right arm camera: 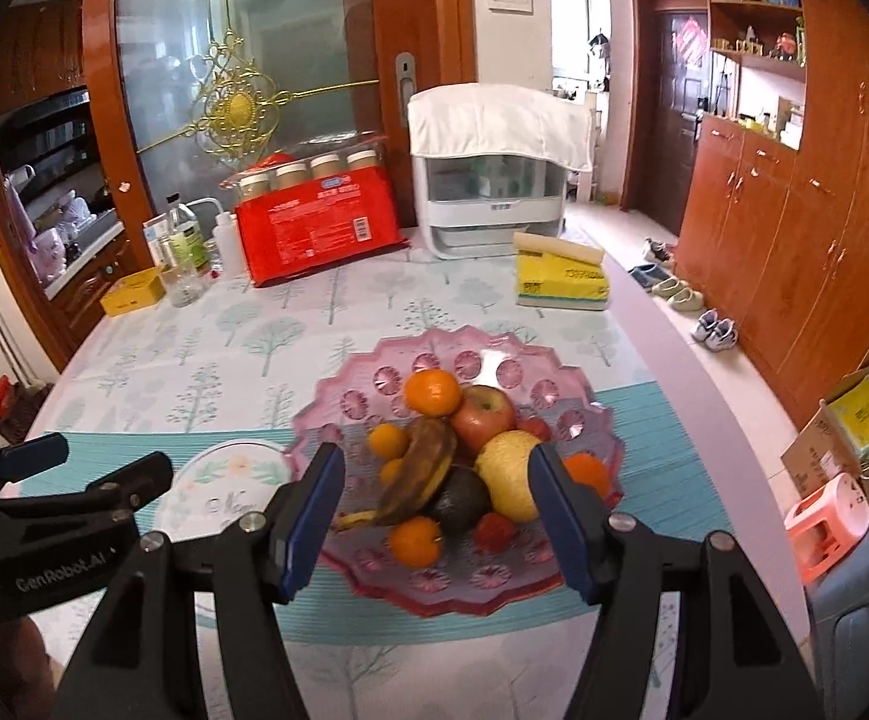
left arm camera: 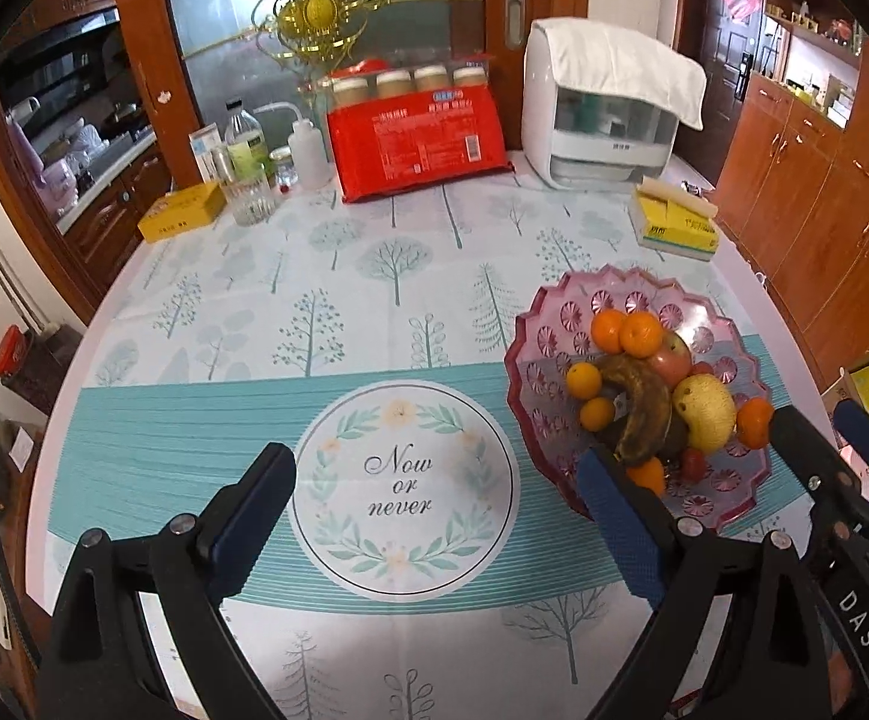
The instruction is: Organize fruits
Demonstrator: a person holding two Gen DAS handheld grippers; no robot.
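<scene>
Both empty | left hand-held gripper [left arm camera: 434, 492] wide | right hand-held gripper [right arm camera: 434, 510] half-spread above plate [right arm camera: 374, 588]

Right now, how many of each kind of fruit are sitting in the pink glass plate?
Tangerines: 6
Browned banana: 1
Red apple: 1
Yellow pear: 1
Avocado: 1
Small red fruits, too small to name: 2
Total: 12, all in the pink plate
</scene>
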